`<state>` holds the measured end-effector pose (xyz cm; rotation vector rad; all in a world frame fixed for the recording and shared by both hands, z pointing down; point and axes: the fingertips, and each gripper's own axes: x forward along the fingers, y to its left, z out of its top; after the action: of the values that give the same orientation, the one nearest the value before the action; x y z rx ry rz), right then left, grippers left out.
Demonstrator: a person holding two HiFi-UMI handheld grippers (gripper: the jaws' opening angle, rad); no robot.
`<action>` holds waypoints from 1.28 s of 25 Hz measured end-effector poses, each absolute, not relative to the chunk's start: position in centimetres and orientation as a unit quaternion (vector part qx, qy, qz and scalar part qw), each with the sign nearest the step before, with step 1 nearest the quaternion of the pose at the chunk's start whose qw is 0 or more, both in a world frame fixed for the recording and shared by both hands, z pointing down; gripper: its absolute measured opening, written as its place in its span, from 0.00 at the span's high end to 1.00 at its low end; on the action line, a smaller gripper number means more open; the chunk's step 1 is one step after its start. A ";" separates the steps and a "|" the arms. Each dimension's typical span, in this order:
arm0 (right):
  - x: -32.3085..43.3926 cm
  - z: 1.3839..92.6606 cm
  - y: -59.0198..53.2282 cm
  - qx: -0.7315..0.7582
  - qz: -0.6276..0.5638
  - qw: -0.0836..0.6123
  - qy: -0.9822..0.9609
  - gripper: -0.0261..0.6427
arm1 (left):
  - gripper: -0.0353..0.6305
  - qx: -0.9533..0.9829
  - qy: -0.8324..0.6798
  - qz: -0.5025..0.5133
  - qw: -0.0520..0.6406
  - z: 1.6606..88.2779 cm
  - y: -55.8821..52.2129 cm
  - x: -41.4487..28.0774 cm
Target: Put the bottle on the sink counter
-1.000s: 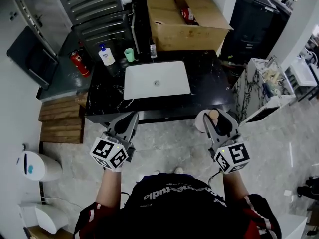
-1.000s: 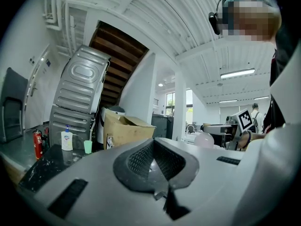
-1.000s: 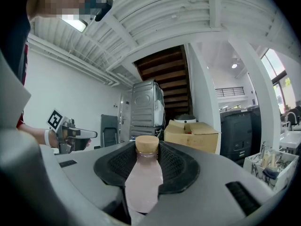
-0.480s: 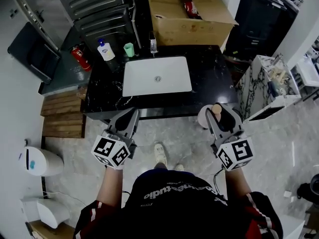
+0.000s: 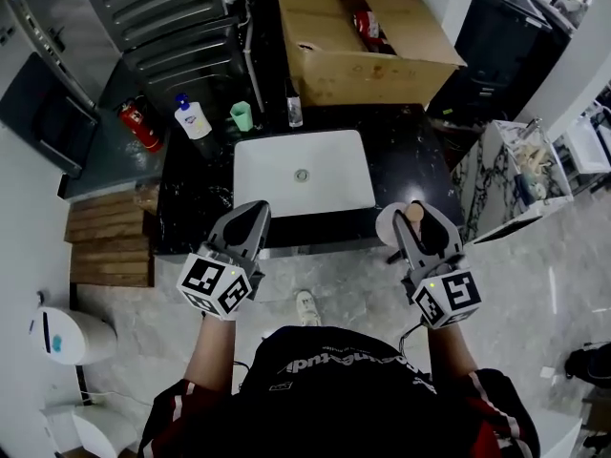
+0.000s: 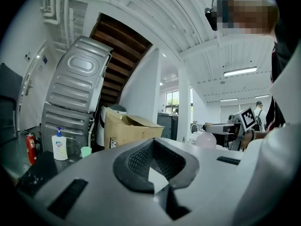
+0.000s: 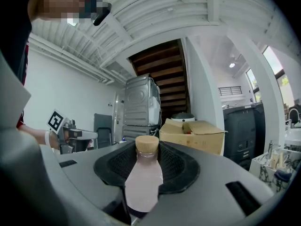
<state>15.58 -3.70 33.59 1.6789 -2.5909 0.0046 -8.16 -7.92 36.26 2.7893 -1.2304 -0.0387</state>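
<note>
Front-right of the sink (image 5: 302, 172), at the table's (image 5: 412, 151) front edge: right gripper (image 5: 417, 225) clamped on the bottle (image 5: 391, 225), cork end up, held in the air and not set down. Left gripper (image 5: 250, 219) is at the sink's front-left corner, jaws together, nothing between them. Behind-left of the sink, on the table: soap dispenser (image 5: 192, 118), green cup (image 5: 242, 115). Behind the sink: open cardboard box (image 5: 368, 41). Far left of the sink, off the table: fire extinguisher (image 5: 138, 127).
</note>
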 end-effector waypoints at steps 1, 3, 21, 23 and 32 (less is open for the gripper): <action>15.1 33.4 -4.9 0.545 0.001 0.025 -0.838 0.71 | 0.93 0.915 -0.401 -0.014 0.046 36.2 -9.3 -8.6; 14.2 33.3 -7.2 0.550 0.004 0.024 -0.835 0.71 | 0.93 0.916 -0.399 -0.016 0.047 36.0 -11.9 -9.6; 11.4 33.6 -21.2 0.562 0.003 0.035 -0.826 0.71 | 0.93 0.925 -0.377 -0.009 0.048 37.6 -24.9 -9.5; 11.5 34.0 -22.9 0.557 0.005 0.035 -0.830 0.71 | 0.93 0.925 -0.377 -0.009 0.047 37.9 -26.2 -8.9; 12.7 36.9 -32.0 0.546 0.019 0.039 -0.836 0.71 | 0.93 0.913 -0.403 -0.014 0.056 39.5 -33.8 -6.5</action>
<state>12.74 -32.02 36.88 1.6752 -2.5651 0.0578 -6.47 -33.85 39.47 2.7712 -1.2225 -0.0429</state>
